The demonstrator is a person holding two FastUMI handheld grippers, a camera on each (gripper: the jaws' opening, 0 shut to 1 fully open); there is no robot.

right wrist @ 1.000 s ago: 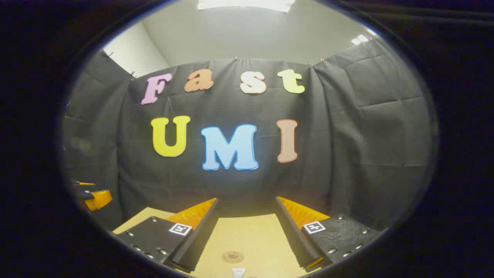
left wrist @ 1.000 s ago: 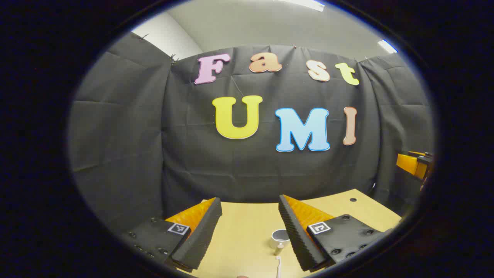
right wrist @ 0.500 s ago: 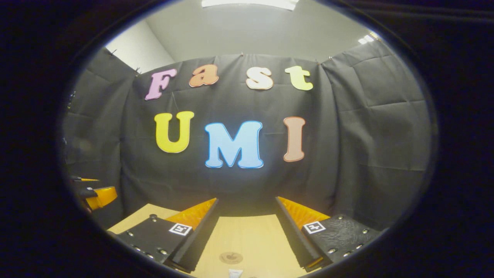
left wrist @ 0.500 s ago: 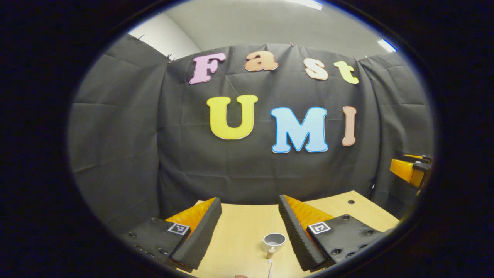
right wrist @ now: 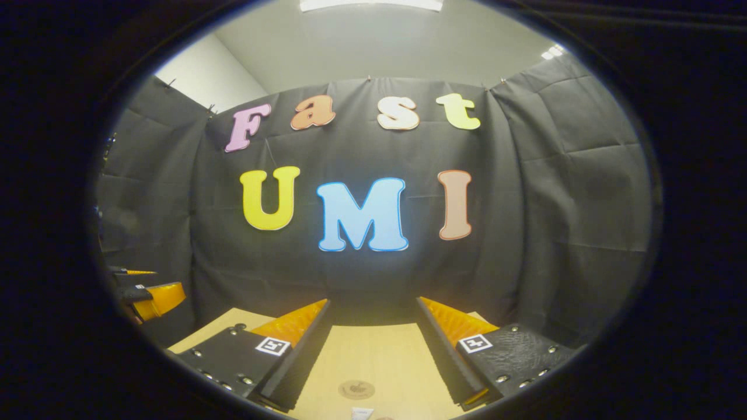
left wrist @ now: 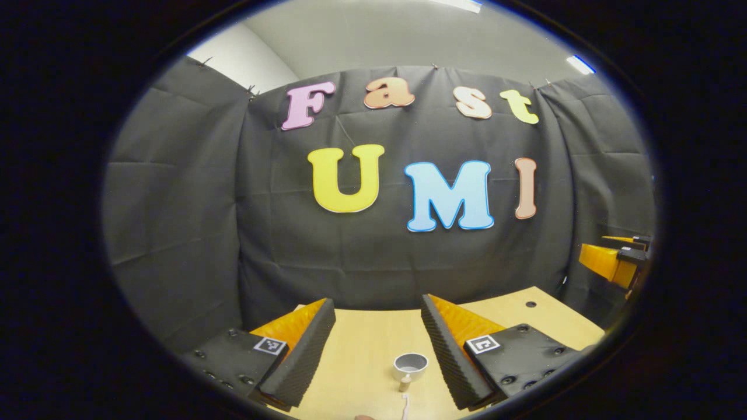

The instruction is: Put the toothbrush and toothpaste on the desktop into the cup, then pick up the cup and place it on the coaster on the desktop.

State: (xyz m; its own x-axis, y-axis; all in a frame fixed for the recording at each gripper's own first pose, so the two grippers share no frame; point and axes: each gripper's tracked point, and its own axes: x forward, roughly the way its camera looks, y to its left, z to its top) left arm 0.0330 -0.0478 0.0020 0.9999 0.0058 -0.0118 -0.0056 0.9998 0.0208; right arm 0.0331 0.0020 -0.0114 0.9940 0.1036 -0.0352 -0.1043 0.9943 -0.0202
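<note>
In the left gripper view a small grey cup (left wrist: 410,364) stands upright on the wooden desktop (left wrist: 362,350), just left of my right-hand finger. A toothbrush (left wrist: 404,402) lies in front of it, its far end almost at the cup. My left gripper (left wrist: 376,312) hangs open above the desk with nothing between its fingers. In the right gripper view a round brown coaster (right wrist: 356,389) lies flat on the desktop (right wrist: 379,356), and a white tube end, likely the toothpaste (right wrist: 362,412), shows at the bottom edge. My right gripper (right wrist: 373,309) is open and holds nothing.
The other gripper (left wrist: 613,259) hovers at the far right of the left gripper view, and its counterpart (right wrist: 146,291) at the far left of the right gripper view. A small dark hole (left wrist: 530,304) marks the desk's far right corner. Black cloth walls close the booth behind.
Both views have drifted: cup and toothbrush slid left in the left gripper view; coaster and tube slid down in the right gripper view. Both grippers stayed open.
</note>
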